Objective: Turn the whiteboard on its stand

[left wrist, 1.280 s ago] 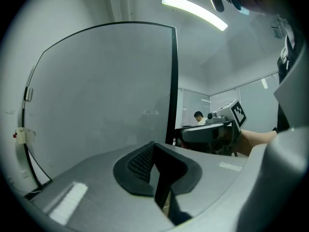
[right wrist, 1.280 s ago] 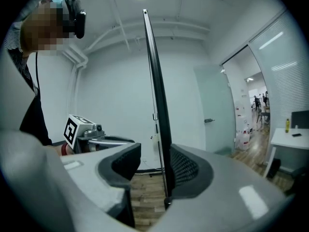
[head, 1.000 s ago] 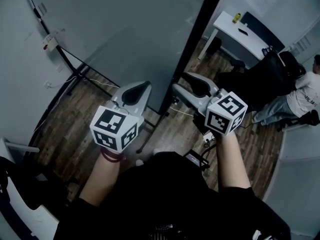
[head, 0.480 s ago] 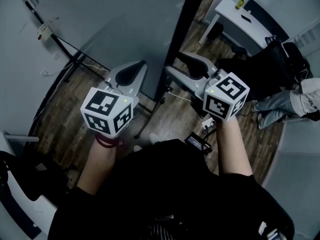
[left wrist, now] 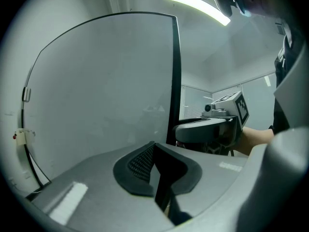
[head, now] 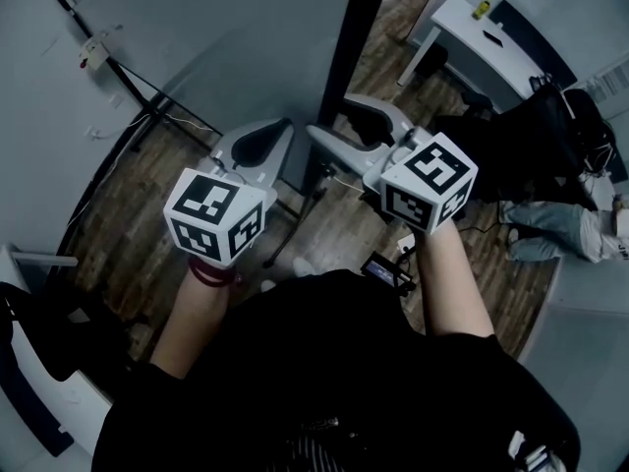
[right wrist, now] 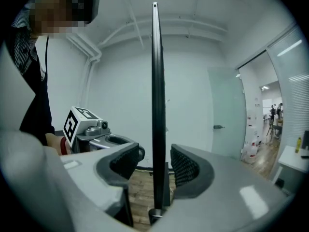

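Observation:
The whiteboard is a big grey panel in a black frame, standing upright in front of me. In the right gripper view I look straight along its black side edge, which runs down to the stand. My right gripper is open. The board's edge stands between its pads, with a small gap on each side. My left gripper is shut on nothing and hovers just in front of the board's face, left of that edge.
The stand's black legs spread over the wooden floor, and a socket box hangs on the left wall. To the right are a white desk, dark bags and a seated person. A small device lies by my feet.
My right gripper has moved up and left, so its jaws now straddle the board's edge. The left gripper has shifted slightly and stays shut.

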Motion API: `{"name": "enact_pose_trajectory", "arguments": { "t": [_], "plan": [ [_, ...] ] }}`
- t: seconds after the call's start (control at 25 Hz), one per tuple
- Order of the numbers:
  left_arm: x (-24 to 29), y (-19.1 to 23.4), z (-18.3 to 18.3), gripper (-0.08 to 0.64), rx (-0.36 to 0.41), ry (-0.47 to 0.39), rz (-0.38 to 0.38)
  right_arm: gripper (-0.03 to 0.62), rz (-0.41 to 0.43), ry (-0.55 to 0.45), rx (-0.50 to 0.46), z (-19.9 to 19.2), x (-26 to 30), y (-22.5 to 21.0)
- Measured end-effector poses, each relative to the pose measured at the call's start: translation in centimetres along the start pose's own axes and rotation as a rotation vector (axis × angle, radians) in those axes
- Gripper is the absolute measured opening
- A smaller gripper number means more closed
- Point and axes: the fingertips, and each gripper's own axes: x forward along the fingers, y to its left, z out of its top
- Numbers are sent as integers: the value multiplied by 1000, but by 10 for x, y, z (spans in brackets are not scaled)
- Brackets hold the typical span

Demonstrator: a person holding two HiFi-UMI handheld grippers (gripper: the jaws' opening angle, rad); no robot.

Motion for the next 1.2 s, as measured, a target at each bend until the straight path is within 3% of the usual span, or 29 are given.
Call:
{"name": "enact_pose_trajectory", "arguments": {
  "t": [0.36, 0.64, 1.08, 1.2],
  "plan": [
    [6, -7, 0, -2, -1, 6, 16, 176, -3, -8, -27, 1, 0, -1],
    [-2, 3, -3, -2, -16, 4, 55, 86, -34, 31, -69, -2, 4, -6],
    [3, 9, -8, -2, -16, 19, 70, 77, -84, 15, -56, -3, 5, -24],
    [6, 1, -10, -2, -10, 29, 56, 77, -116, 8, -1, -5, -4, -46]
  ]
}}
